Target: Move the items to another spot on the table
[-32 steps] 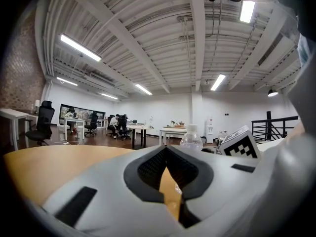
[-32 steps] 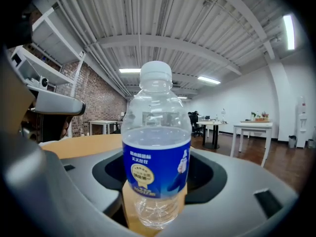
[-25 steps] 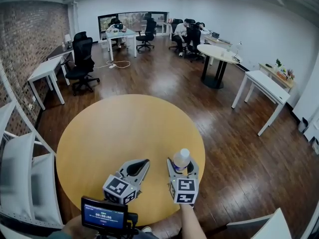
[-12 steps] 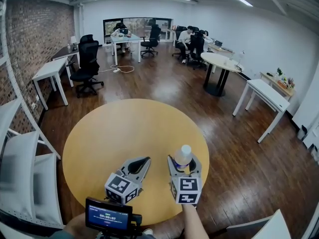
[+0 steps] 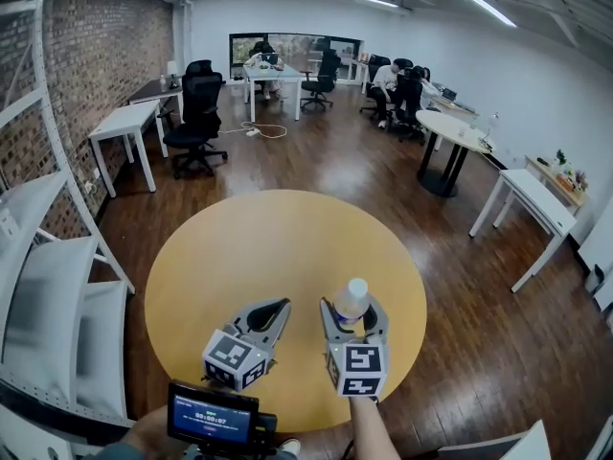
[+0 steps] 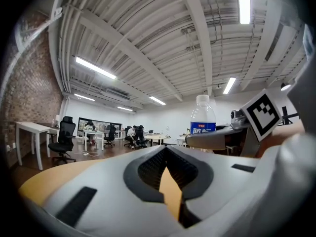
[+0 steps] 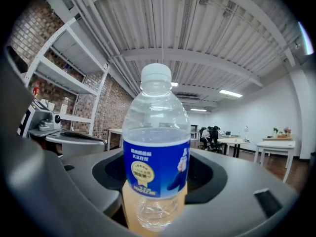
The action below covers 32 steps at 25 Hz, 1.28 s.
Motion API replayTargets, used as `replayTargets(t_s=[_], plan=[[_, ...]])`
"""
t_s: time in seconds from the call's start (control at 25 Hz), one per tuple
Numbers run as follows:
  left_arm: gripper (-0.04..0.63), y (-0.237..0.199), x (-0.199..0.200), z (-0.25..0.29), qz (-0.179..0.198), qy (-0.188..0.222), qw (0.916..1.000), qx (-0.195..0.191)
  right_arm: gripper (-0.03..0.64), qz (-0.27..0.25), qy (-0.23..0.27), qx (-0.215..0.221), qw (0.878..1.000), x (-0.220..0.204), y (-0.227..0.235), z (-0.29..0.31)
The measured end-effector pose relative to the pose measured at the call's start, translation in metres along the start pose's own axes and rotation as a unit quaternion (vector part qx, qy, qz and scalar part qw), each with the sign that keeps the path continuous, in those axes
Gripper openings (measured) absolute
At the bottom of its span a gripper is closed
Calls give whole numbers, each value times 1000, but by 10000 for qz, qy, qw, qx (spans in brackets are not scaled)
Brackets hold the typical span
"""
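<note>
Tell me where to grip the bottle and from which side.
Grip the bottle at its blue label, the straight, widest part, coming in level from the side, since it stands upright. The right gripper holds it that way, one jaw on each flank.

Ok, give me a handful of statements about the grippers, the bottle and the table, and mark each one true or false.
1. The right gripper grips a water bottle. True.
2. The bottle's cap is off. False: the white cap is on.
3. The left gripper holds a cup. False: nothing is between its jaws.
4. The table has a round yellow top. True.
5. The bottle's label is red. False: it is blue.
</note>
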<state>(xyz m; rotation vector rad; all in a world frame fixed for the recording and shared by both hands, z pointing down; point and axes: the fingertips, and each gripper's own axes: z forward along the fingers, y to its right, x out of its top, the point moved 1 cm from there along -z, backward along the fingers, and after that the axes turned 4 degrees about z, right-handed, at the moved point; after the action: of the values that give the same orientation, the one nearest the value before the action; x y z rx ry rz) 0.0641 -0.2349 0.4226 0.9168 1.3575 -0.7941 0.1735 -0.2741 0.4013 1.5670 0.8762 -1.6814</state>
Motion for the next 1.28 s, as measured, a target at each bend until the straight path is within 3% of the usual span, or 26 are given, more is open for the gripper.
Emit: replayTargets(t_s=[0.68,1.28], plan=[[5,-115,-5,-105,-23,-94,9963,856,293,-18,74,1021,9947,13,-160,67],[5,-227,-24,-186,-246,-163,9876,1541,293,7,-23,1772,9842,8,-306,138]])
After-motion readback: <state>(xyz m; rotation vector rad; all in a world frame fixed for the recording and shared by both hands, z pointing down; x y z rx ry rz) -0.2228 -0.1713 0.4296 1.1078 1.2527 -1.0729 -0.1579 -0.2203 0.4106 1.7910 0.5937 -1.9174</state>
